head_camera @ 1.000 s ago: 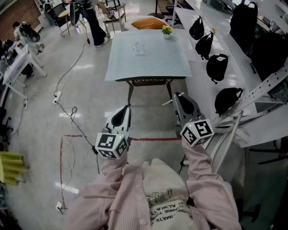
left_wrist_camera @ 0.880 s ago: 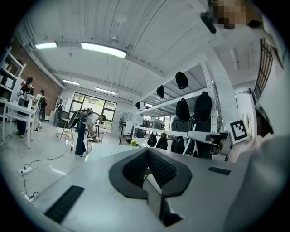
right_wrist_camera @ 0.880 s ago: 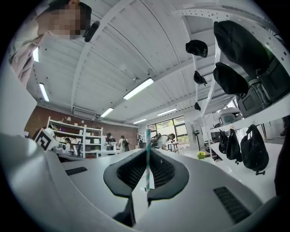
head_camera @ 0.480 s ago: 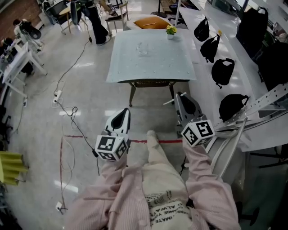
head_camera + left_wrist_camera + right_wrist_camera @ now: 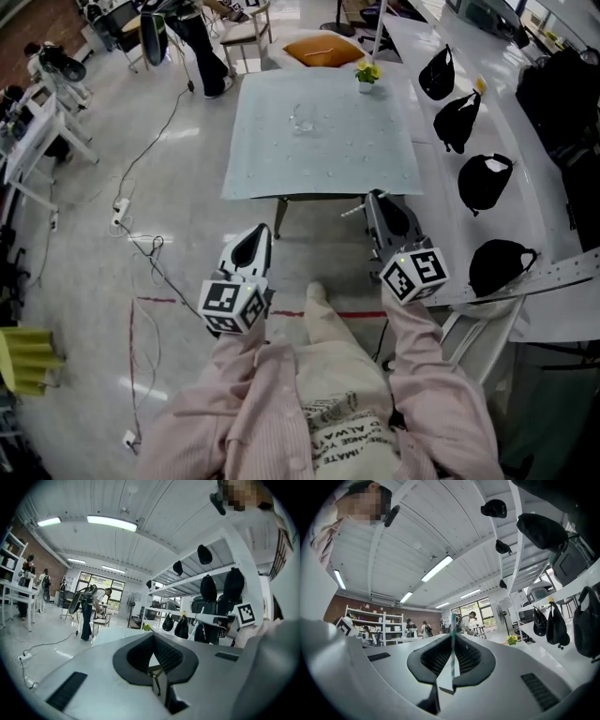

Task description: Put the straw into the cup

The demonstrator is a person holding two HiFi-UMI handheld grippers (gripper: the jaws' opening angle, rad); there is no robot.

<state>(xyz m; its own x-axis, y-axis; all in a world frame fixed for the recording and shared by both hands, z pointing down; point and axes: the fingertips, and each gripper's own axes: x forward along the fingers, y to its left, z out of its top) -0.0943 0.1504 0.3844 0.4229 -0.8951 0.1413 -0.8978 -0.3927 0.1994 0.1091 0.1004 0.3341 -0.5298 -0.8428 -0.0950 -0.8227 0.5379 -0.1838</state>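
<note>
Straw [image 5: 452,630], pinched thinly by the right gripper [image 5: 379,202], may tilt or slip before reaching the far-off cup [image 5: 302,119], while the left gripper [image 5: 255,240] is pressed together, empty.

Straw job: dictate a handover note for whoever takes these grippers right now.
Right gripper: shut on the straw, which stands upright between its jaws.
Left gripper: shut, empty.
Cup: clear, standing on the table ahead, well apart from both grippers.
Done: the straw is in hand.
Left: step up to the table, lower the straw into the cup, release.
</note>
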